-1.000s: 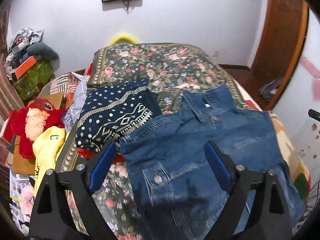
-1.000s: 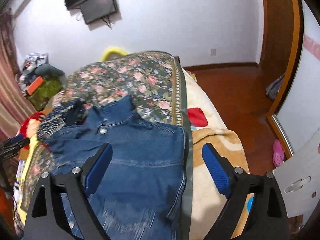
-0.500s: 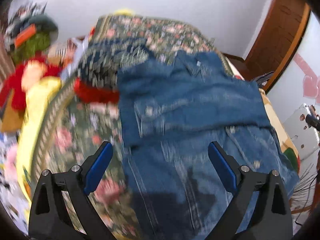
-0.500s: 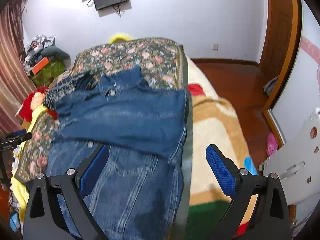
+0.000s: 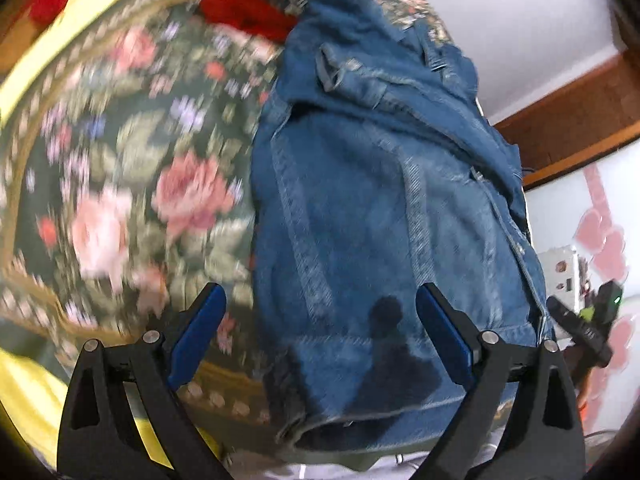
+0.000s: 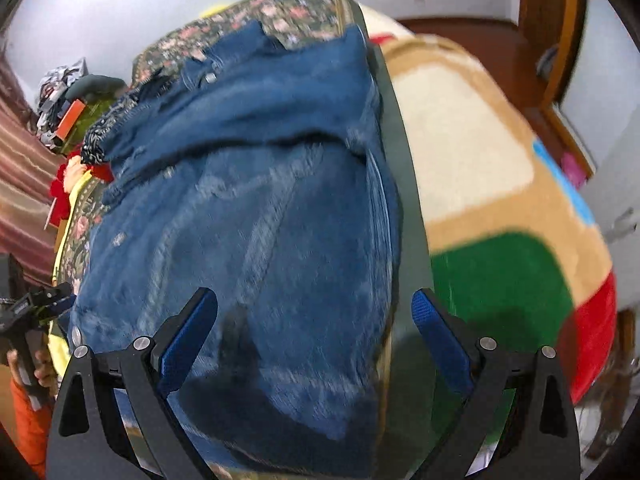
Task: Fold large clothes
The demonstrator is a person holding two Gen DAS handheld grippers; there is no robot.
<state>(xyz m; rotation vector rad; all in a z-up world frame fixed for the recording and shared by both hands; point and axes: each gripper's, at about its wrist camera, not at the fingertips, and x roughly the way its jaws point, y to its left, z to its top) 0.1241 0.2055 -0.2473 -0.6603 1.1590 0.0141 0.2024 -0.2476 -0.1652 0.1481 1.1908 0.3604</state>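
Observation:
A blue denim jacket [image 5: 380, 208] lies spread on a floral bedspread [image 5: 132, 168], its upper part folded down over the body. It also shows in the right wrist view [image 6: 256, 216]. My left gripper [image 5: 320, 332] is open and empty, just above the jacket's near left hem. My right gripper [image 6: 314, 340] is open and empty above the jacket's near right edge. The other gripper shows at the far right of the left wrist view [image 5: 584, 320] and at the far left of the right wrist view [image 6: 36, 312].
A tan, green and red blanket [image 6: 492, 208] covers the bed right of the jacket. A dark patterned garment [image 6: 116, 120] and red fabric [image 5: 240, 4] lie beyond the jacket. Yellow cloth [image 5: 24, 400] hangs at the bed's left side. Clutter [image 6: 64, 96] is piled by the wall.
Both grippers have dropped low and pulled back toward the near end of the bed; the jacket's lower body and hem now fill both views. Both stay open.

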